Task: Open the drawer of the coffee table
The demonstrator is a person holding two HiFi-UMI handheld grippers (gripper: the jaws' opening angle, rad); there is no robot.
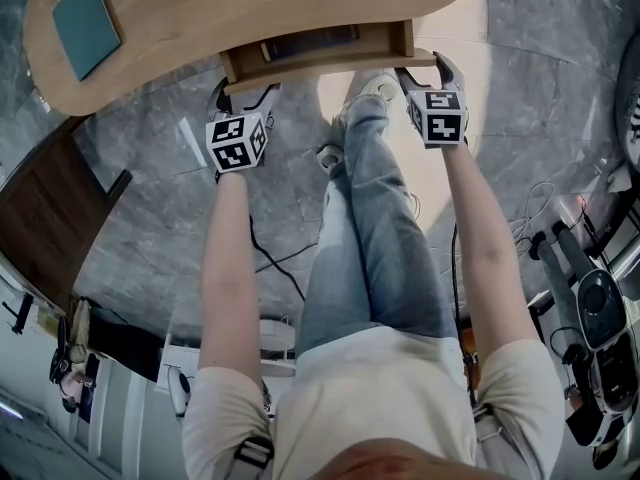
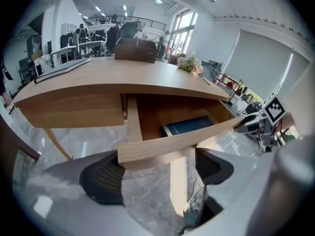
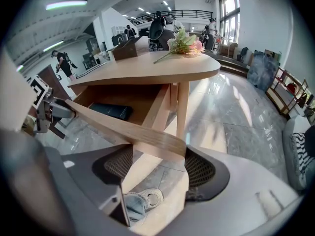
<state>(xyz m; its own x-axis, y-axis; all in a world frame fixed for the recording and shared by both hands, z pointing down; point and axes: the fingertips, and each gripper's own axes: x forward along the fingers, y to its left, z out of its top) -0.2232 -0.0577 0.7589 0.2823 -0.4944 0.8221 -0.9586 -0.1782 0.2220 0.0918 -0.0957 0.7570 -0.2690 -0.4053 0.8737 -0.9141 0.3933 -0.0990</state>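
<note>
Head view: reaching forward and down with both arms almost straight, left forearm (image 1: 225, 268) and right forearm (image 1: 482, 248) bare and roughly parallel. Holding the left gripper (image 1: 245, 92) and the right gripper (image 1: 422, 66) well apart, the right slightly farther forward, each marker cube (image 1: 237, 140) turned up toward the camera. Gripper views: jaws spread wide on both, dark mesh pads (image 2: 101, 178) facing inward.
</note>
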